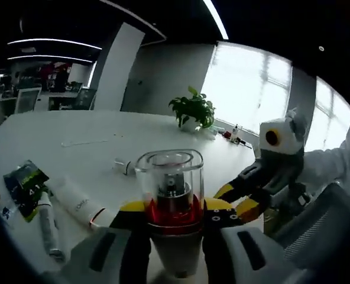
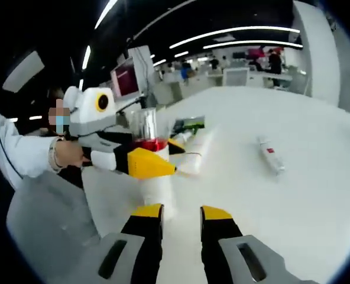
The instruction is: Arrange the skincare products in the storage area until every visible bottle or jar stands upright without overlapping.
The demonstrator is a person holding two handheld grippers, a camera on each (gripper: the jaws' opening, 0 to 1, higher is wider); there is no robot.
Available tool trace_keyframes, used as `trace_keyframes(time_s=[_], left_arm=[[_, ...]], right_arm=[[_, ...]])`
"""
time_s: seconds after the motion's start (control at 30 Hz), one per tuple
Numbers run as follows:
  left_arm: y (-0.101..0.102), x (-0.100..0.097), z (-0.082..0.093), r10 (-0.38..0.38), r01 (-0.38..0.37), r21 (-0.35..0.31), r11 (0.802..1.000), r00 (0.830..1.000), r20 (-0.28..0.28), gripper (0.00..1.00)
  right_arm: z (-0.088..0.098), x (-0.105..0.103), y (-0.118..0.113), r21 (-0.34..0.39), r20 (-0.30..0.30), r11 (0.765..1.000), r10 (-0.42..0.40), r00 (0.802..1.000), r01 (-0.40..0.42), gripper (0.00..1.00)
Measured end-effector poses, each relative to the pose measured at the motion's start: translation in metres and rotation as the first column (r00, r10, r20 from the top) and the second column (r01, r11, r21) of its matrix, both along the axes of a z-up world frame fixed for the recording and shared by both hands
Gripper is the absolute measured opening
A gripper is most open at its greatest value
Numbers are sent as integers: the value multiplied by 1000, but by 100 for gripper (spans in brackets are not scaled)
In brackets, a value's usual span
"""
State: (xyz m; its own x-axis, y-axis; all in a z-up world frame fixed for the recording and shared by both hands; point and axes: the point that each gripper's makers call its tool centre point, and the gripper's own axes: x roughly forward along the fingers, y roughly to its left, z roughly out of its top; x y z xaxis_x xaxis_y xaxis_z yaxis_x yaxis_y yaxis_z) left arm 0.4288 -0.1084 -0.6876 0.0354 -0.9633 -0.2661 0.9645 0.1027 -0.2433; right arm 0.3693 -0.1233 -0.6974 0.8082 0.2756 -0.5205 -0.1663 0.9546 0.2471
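The left tongs (image 1: 174,214) are clamped on a pump bottle (image 1: 171,204) with a clear cap, a red band and a white body, 1 jaw on each side at the red band. The bottle stands upright between the jaws, its long axis vertical, its base low against the white desk (image 1: 92,133); whether it is touching the desk I cannot tell. In the right gripper view the same bottle (image 2: 152,165) sits ahead and to the left of the right tongs (image 2: 181,214), whose jaws stand apart with nothing between them. The left tongs (image 2: 154,164) reach in from the left there, held level by a person's hand (image 2: 68,155). So the left hand has the bottle, and the right is free and near. Left of the left tongs, 2 white tubes (image 1: 74,204) lie flat on the desk beside a green packet (image 1: 24,180). Ahead and right of the right tongs, 1 more tube (image 2: 271,155) lies flat, well apart. Those flat items look like the remaining work, probably for the right tongs.
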Motion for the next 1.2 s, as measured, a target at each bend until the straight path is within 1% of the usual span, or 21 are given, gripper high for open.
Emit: trace_keyframes(time_s=[0.03,0.07,0.13,0.2,0.33,0.37,0.5,0.53,0.63,0.67,0.77,0.83,0.9,0.97,1.03,1.1,1.2], left_arm=[[0,-1,1,-9,9,0,1000,999,42,27],[-1,-2,2,-17,18,-3,1000,998,61,27],[1,-8,2,-28,28,0,1000,997,66,27],[1,-9,2,-37,37,0,999,997,73,27],[2,-14,3,-72,73,-7,997,993,97,27],[2,-15,3,-71,72,-6,997,993,99,27],[4,-21,4,-81,82,-8,997,989,126,27],[5,-24,4,-86,89,-10,996,986,142,27],[7,-31,5,-118,121,-4,993,975,188,27],[7,-33,5,-136,139,1,990,969,207,27],[7,-33,5,-148,152,-1,988,966,213,27],[7,-33,4,-168,174,-8,985,961,221,27],[8,-35,4,-199,207,-10,978,951,235,27],[8,-35,4,-208,217,-12,976,949,235,27],[7,-38,5,-237,251,-16,968,933,270,27],[7,-38,4,-236,251,-16,968,930,282,27],[5,-37,5,-230,247,-24,969,932,280,27]], right_arm=[[11,3,0,18,28,1000,-17,999,16,17],[18,4,2,31,42,999,-20,999,19,18],[31,7,7,40,67,999,-18,998,15,19],[41,11,14,28,92,1000,2,996,-4,21],[45,19,33,27,91,999,32,995,-35,28],[46,21,36,24,92,999,36,995,-38,30],[51,32,50,8,111,1000,25,994,-26,32],[54,34,53,-4,126,1000,21,992,-21,33],[55,36,60,-13,136,1000,8,991,-6,34],[54,37,62,-17,137,1000,0,991,2,34],[50,36,60,-31,138,999,-8,990,12,34],[50,36,60,-34,134,999,-18,991,22,34],[49,37,61,-40,132,999,-22,991,27,35],[48,38,62,-40,134,999,-31,991,37,34],[46,39,64,-44,134,998,-43,990,50,34],[45,40,64,-38,135,997,-64,989,69,34],[45,41,65,-59,146,994,-88,985,97,29]])
